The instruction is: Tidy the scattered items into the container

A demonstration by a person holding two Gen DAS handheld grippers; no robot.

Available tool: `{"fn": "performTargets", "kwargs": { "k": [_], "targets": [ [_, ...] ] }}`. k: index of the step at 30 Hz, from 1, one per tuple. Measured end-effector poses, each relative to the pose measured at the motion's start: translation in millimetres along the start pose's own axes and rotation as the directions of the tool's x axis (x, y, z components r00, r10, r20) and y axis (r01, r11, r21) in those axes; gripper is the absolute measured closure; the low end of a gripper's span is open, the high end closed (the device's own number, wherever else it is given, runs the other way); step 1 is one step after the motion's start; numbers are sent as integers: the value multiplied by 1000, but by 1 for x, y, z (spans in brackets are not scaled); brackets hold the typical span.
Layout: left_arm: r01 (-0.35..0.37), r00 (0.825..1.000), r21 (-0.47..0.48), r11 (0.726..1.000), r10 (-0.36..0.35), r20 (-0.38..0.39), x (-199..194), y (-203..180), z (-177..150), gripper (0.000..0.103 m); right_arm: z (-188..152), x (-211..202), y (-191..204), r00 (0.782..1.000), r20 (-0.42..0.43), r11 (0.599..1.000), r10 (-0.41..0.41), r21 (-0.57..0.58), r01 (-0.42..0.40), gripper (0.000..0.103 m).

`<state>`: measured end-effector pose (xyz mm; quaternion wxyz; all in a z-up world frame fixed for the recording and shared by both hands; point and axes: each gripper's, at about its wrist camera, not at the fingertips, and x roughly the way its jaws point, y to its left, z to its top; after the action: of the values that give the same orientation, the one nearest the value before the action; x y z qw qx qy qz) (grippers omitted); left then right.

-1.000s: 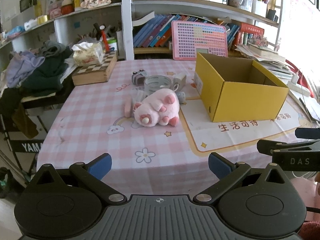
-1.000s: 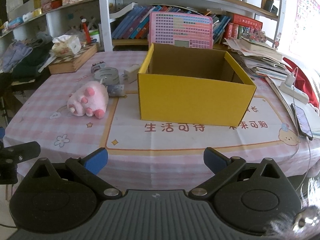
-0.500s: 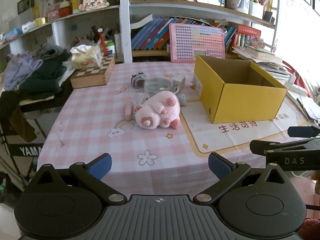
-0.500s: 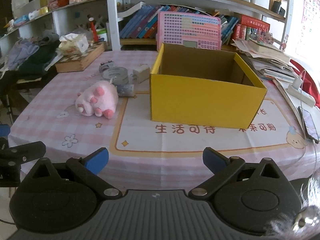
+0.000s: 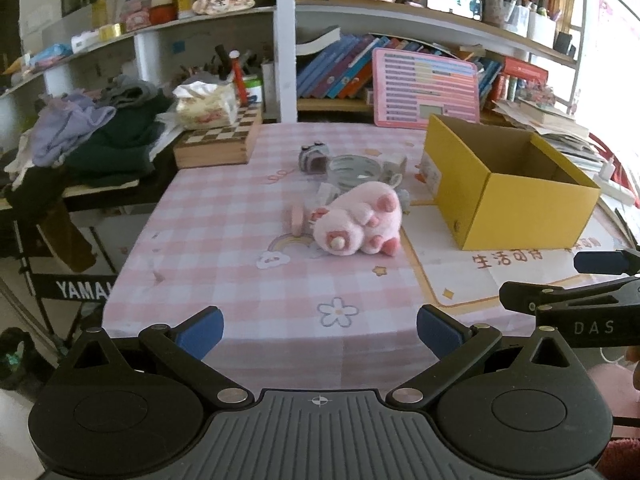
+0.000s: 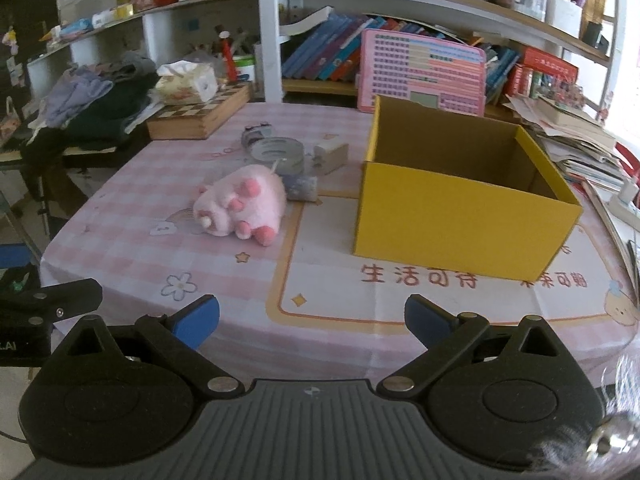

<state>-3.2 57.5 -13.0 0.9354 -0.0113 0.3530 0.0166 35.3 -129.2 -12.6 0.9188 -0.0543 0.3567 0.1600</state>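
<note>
hovering at the counter (image 5: pixel 224 240) edge, both jaws gaped wide and empty.
pink plush (image 5: pixel 358 222) lay ahead of the left gripper (image 5: pixel 320 326); yellow box (image 6: pixel 460 204) ahead-right of the right gripper (image 6: pixel 312 318).

My pink plush pig (image 5: pixel 357 220) hides part of the small items behind it; the flat pink piece (image 5: pixel 297 219) is too small to identify. My right tongs (image 5: pixel 568 300) run off the left view's edge. Yellow box (image 6: pixel 460 220): floor hidden by near wall.
</note>
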Motion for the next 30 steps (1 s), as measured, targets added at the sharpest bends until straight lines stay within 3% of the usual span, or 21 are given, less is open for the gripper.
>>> {"fn": "performTargets", "kwargs": {
  "k": [19,30],
  "targets": [
    [-65,998,-47,997,66,7,36,33,30,0,40,63,27,991,-24,979,131,-153,-134,2],
    [-121,993,-90,989,121,-9,70,47,57,0,70,115,30,975,-86,955,205,-200,-218,2]
  ]
}}
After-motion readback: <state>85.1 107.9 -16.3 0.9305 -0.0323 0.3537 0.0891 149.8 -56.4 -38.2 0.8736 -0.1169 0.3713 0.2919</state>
